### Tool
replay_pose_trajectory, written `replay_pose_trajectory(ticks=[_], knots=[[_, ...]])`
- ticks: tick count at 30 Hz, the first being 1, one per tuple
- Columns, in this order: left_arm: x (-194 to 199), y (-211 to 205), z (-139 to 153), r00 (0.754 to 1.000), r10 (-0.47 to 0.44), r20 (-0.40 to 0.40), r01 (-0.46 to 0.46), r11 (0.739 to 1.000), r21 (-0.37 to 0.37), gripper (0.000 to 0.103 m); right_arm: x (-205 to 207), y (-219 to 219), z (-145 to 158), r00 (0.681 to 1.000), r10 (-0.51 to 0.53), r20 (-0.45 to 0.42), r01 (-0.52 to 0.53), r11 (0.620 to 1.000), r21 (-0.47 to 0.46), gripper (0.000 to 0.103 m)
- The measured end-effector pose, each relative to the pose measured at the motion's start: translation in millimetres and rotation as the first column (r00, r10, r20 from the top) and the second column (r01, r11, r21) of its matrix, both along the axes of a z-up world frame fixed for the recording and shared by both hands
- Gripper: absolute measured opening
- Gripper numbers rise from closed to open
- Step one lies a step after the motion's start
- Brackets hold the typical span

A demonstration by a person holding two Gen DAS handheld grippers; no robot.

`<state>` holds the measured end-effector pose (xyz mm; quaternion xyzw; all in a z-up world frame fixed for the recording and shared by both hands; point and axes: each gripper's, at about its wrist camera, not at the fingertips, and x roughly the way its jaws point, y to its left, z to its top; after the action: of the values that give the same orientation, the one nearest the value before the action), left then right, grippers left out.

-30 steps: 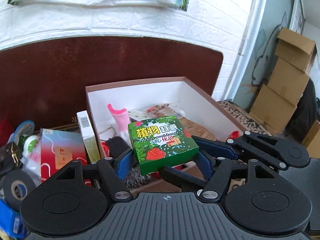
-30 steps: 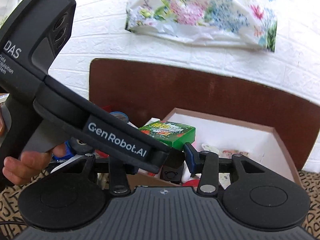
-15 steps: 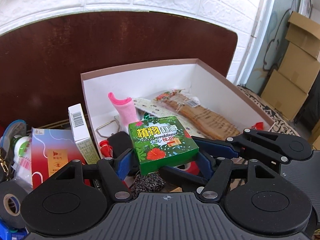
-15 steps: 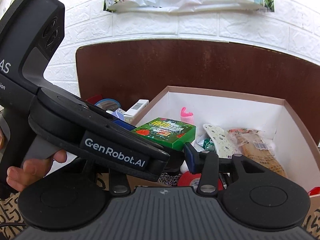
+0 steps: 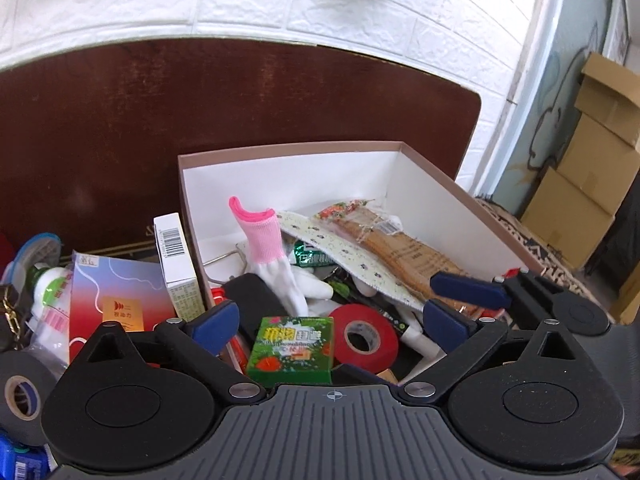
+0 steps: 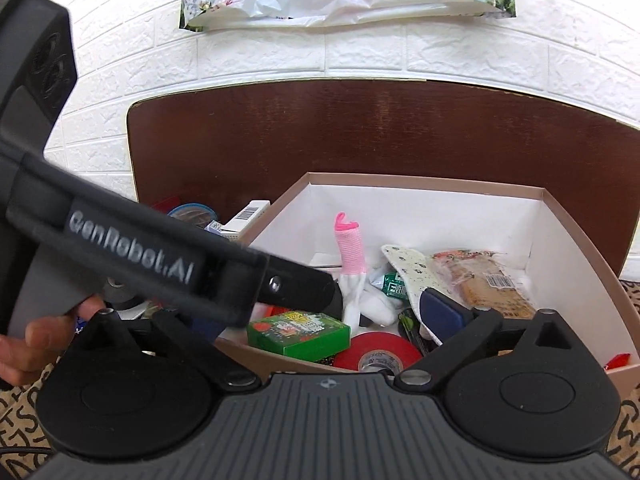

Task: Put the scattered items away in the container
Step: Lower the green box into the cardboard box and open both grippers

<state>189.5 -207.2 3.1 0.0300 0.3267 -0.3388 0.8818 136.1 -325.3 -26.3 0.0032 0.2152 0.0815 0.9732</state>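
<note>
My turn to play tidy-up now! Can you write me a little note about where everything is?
Left hand-held gripper: open, nothing held; jaws just opened.
Right hand-held gripper: open too, just opened, empty.
Done: the green box lies in the white box beside the red tape roll, near the pink-cuffed glove.
Left: outside, on the left, the black tape roll, the red-and-blue packet and the barcode carton wait to go in.
</note>
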Motion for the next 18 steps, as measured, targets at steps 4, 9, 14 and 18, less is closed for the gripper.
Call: replay_pose_trajectory(ticks=[4,9,14,18], knots=[[-6.8,-1.9,-0.1,1.0,-0.009,0.013,0.009,1.0,0.021,0.103,-0.7,-0.6,-0.5,1.0,-0.021,-0.01,0.022,1.0,0.015,0.102],[-11.4,0.7,3.3,1.0,-0.005,0.013,0.005,1.0,0.014,0.103,-5.7,0.4,1.3,1.0,-0.03,-0.003,0.03,0.999,0.016,0.102],[-20.9,4.8,11.2,0.999,-0.008,0.034,0.008,1.0,0.001,0.103,-12.1,2.5,8.1,0.999,-0.031,0.013,0.031,0.999,0.02,0.102],[-29.7,8.5,17.6,0.999,-0.01,0.047,0.01,1.0,-0.011,0.103,-19.5,6.1,13.2,0.999,-0.031,0.029,0.031,0.999,0.022,0.102]])
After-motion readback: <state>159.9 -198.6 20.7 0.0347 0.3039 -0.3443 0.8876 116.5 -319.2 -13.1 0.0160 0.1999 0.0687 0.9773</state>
